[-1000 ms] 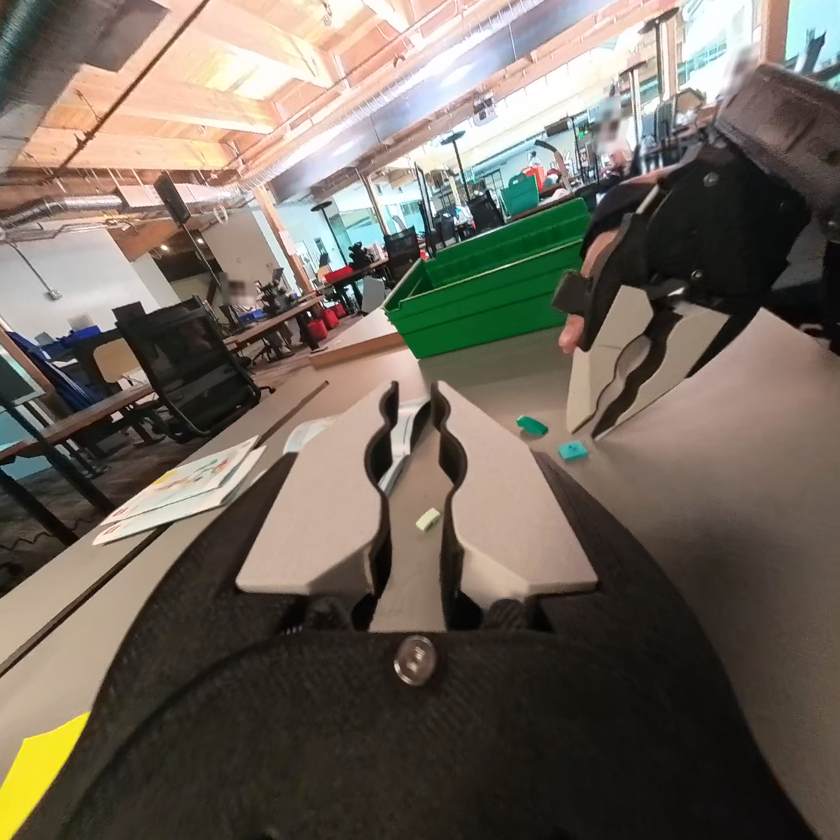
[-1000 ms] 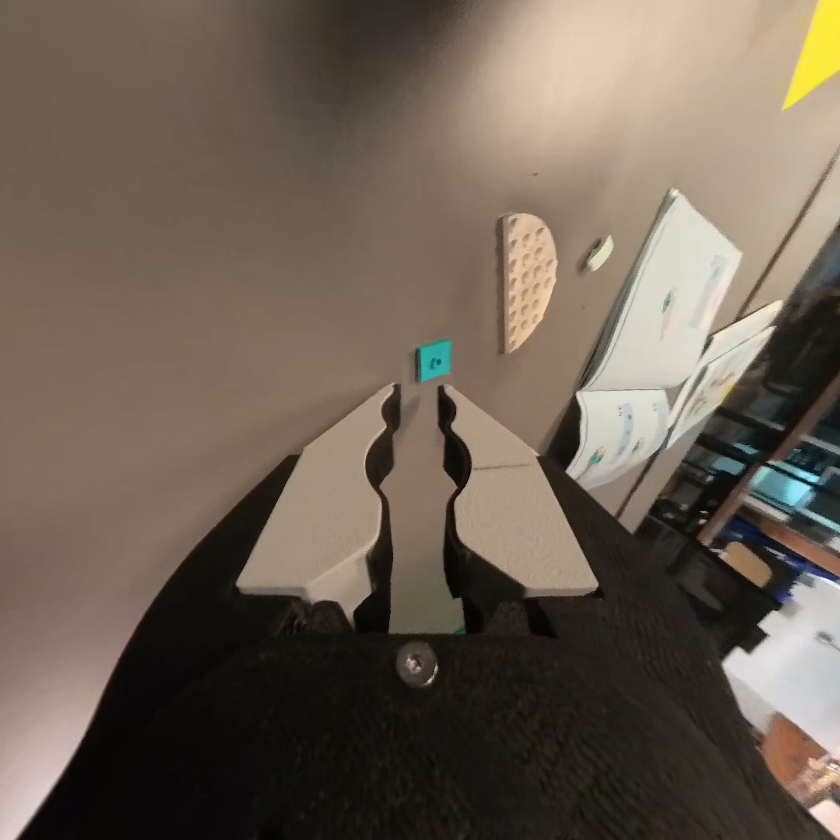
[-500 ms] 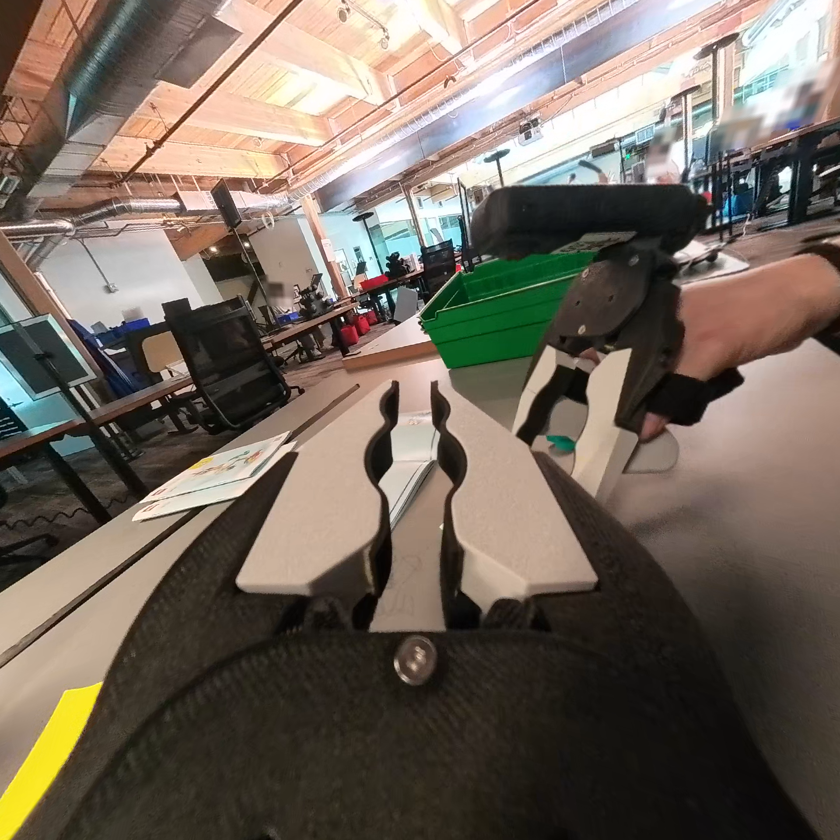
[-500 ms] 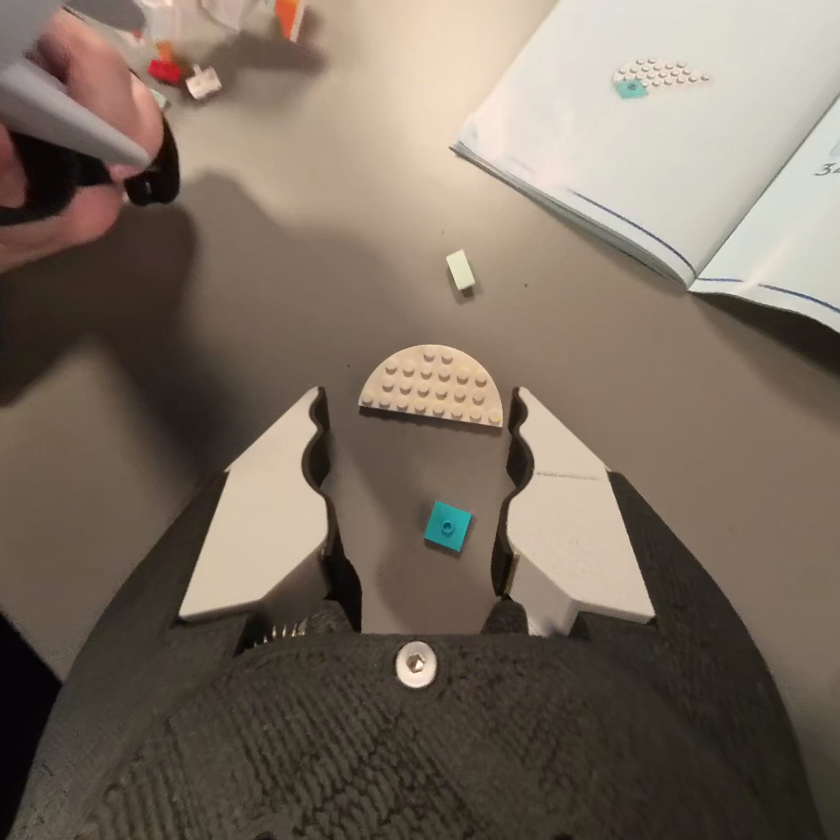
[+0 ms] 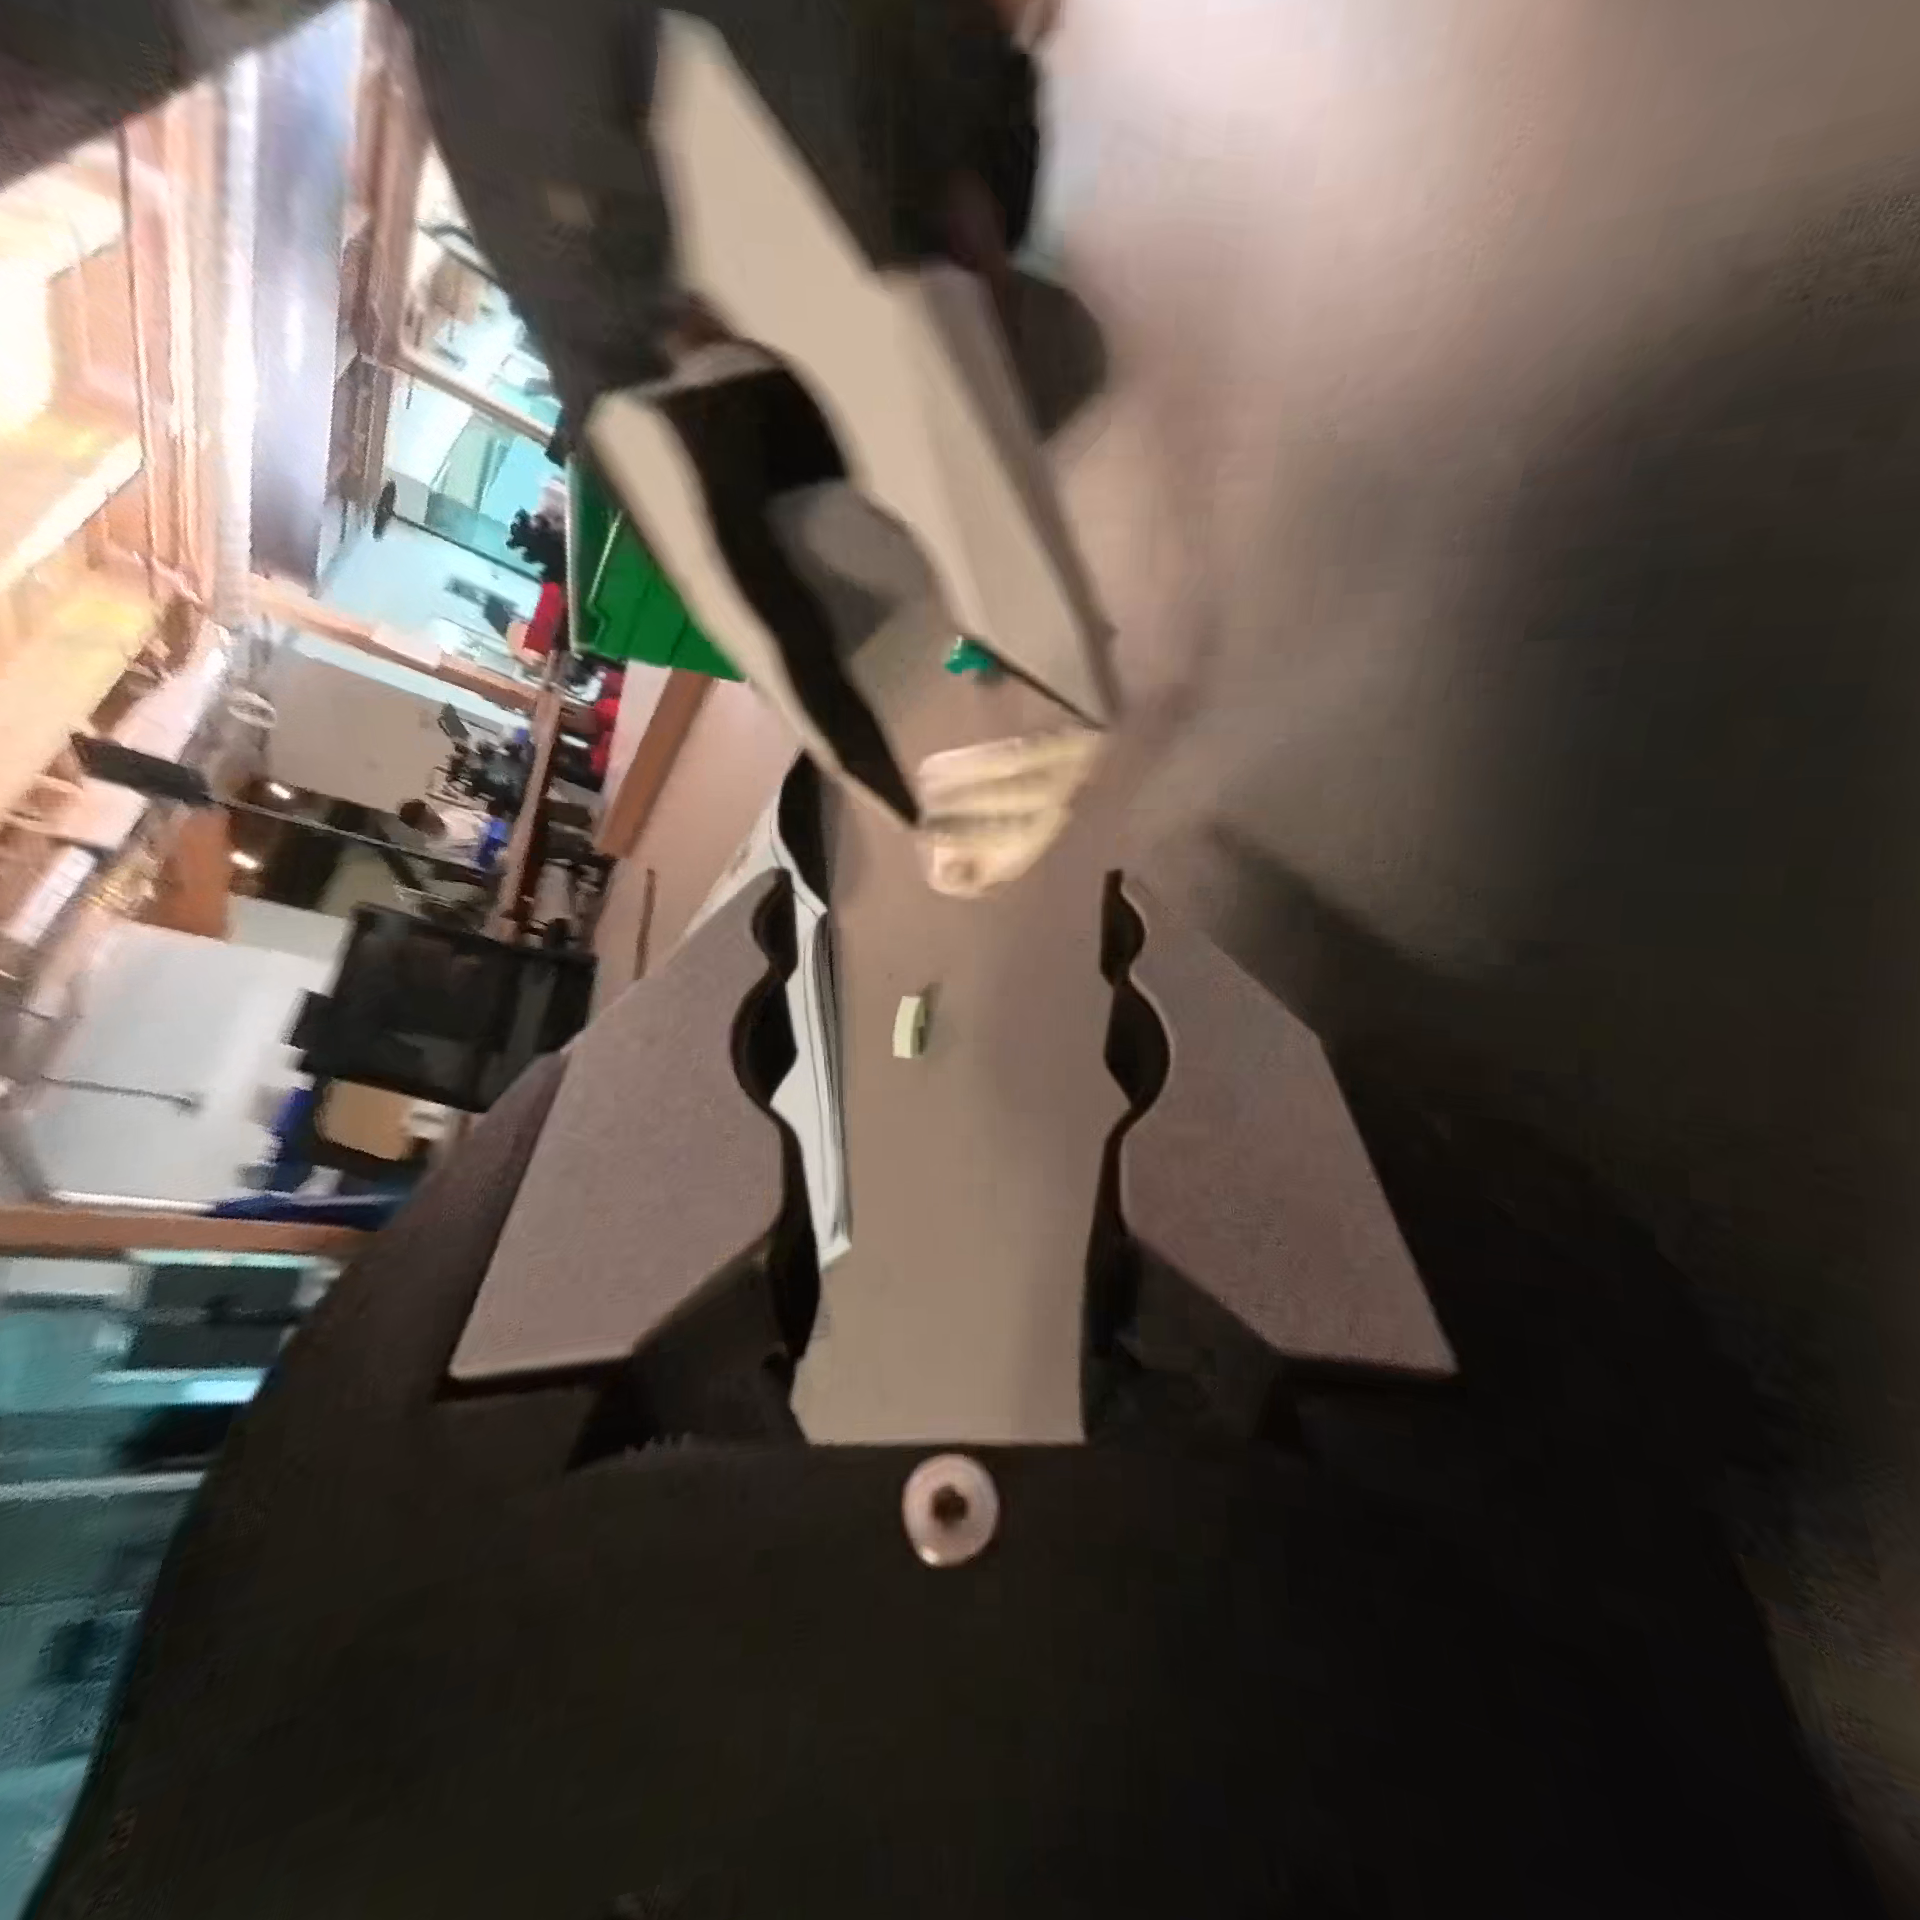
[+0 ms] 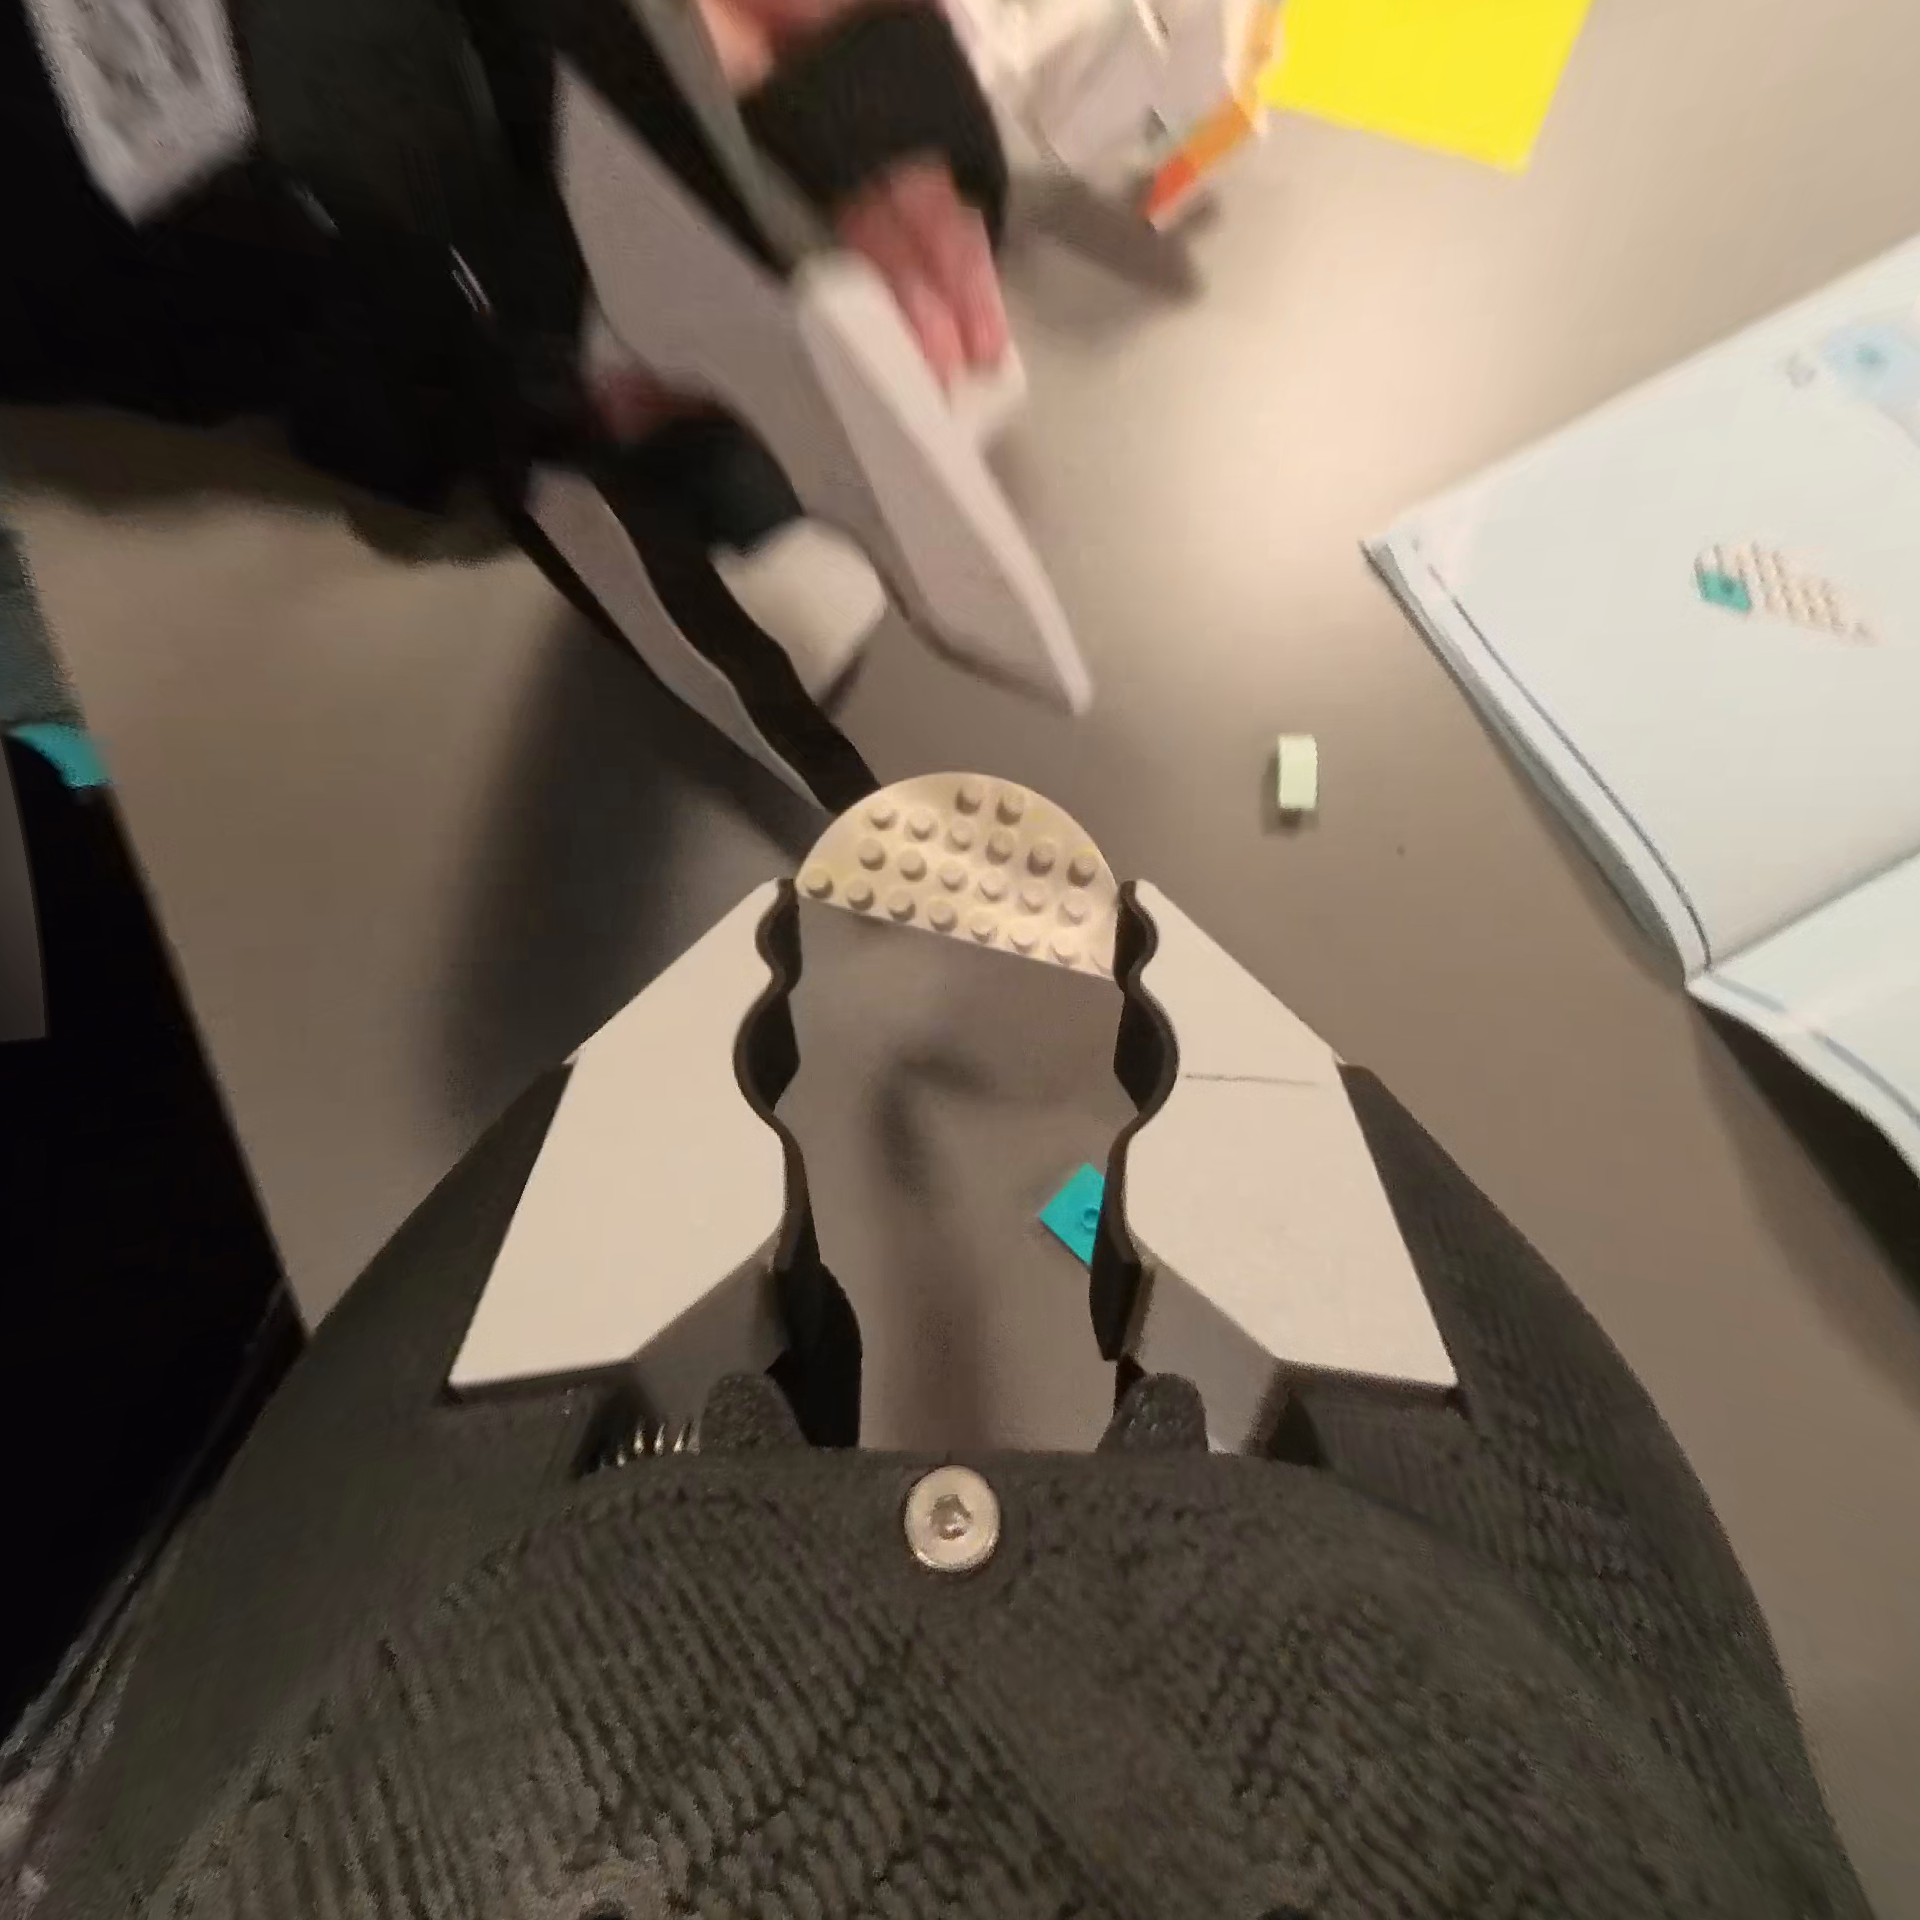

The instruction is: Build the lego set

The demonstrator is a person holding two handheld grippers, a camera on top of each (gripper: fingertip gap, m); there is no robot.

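Observation:
My right gripper (image 6: 956, 896) is shut on a tan half-round studded plate (image 6: 961, 878), gripped by its two ends at the fingertips and tilted above the grey table (image 6: 343, 852). A teal square tile (image 6: 1075, 1210) lies on the table under the right finger. A small pale green brick (image 6: 1297, 781) lies to the right. My left gripper (image 5: 948, 904) is open and empty, and its blurred fingers (image 6: 945, 561) hang just beyond the plate. In the left wrist view the right gripper (image 5: 997, 764) holds the plate (image 5: 997, 821) just ahead, with the pale green brick (image 5: 909, 1029) between my left fingers.
An open instruction booklet (image 6: 1683, 748) lies at the right. A yellow sheet (image 6: 1423, 73) and a bag of parts (image 6: 1143, 114) are at the far side. A small teal piece (image 5: 966, 657) lies behind the right gripper. Green bins (image 5: 644, 613) stand farther off. The grippers are tip to tip, or close to it. The teal square tile (image 6: 1075, 1210) is about 7 centimeters from my right fingertips.
My right gripper has moved forward and closed onto the half-round plate, lifting it. My left gripper has opened wider, rolled sideways and come in close to the plate.

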